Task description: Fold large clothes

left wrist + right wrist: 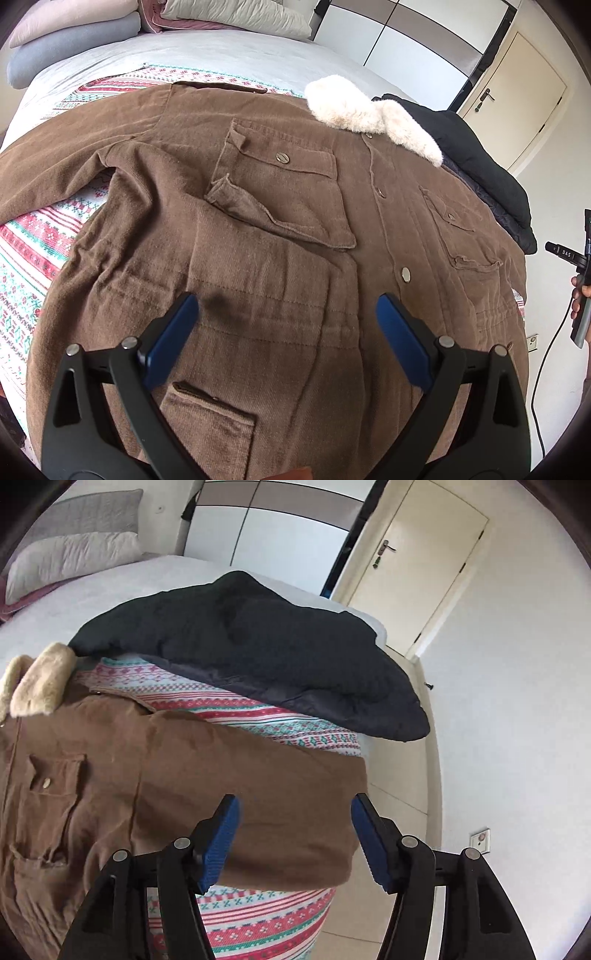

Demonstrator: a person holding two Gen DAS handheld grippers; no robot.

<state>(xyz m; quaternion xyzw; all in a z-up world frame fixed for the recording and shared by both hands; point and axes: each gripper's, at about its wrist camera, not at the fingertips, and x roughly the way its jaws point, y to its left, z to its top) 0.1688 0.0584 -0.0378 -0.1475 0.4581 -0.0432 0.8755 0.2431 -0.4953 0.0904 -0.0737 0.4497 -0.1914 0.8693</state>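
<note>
Coat [266, 229] lies flat on the bed [207, 48]. My left gripper [288, 328] and right gripper [293, 830] hang over it, jaws released. I should pinch the sleeve [258, 782] edge, then fold it neatly across the coat.

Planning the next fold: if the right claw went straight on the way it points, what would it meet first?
Most likely the brown jacket's sleeve, spread across the patterned blanket. The right claw is open with nothing between its pads. How far above the cloth it hangs is unclear.
</note>
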